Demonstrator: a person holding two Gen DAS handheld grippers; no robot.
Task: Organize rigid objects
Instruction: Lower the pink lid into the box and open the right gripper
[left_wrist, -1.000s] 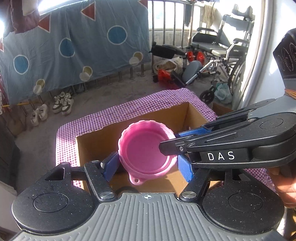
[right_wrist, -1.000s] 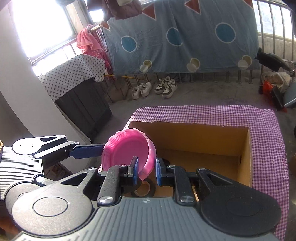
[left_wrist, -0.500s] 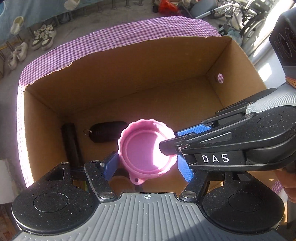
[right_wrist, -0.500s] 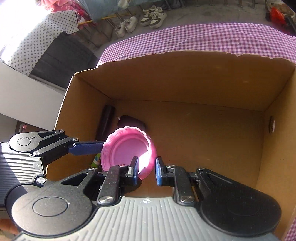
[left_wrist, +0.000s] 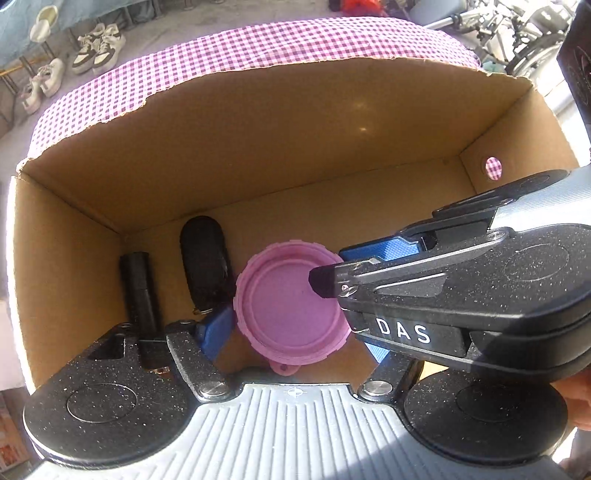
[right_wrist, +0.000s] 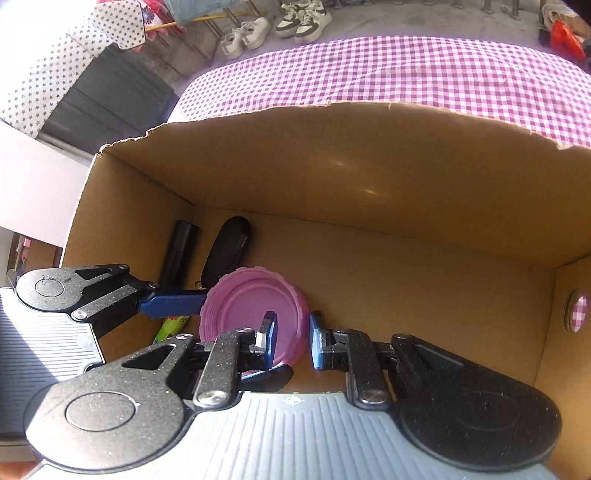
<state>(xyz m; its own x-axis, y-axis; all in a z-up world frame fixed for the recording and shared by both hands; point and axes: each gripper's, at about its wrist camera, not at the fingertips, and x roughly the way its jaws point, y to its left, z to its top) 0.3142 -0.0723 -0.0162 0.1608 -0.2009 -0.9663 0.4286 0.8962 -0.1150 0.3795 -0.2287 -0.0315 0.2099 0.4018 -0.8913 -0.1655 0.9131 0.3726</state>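
Observation:
A pink round lid (left_wrist: 284, 306) hangs low inside the cardboard box (left_wrist: 258, 147), near its left end. My right gripper (right_wrist: 291, 338) is shut on the lid's rim (right_wrist: 251, 310); in the left wrist view it reaches in from the right (left_wrist: 325, 282). My left gripper (left_wrist: 295, 339) straddles the lid, and its jaws are opening. Its blue left pad (left_wrist: 216, 328) stands just off the lid's edge. Its other pad is mostly hidden behind the right gripper.
On the box floor lie a black oval case (left_wrist: 205, 266) and a black cylinder (left_wrist: 138, 291), left of the lid. A green and yellow item (right_wrist: 170, 326) shows under the left finger. The box's right wall has a round hole (left_wrist: 493, 168). Purple checked cloth (right_wrist: 406, 74) lies beyond.
Both grippers have sunk with the pink lid from above the box to near its floor. The left jaws have widened off the lid; the right grip on the rim is unchanged.

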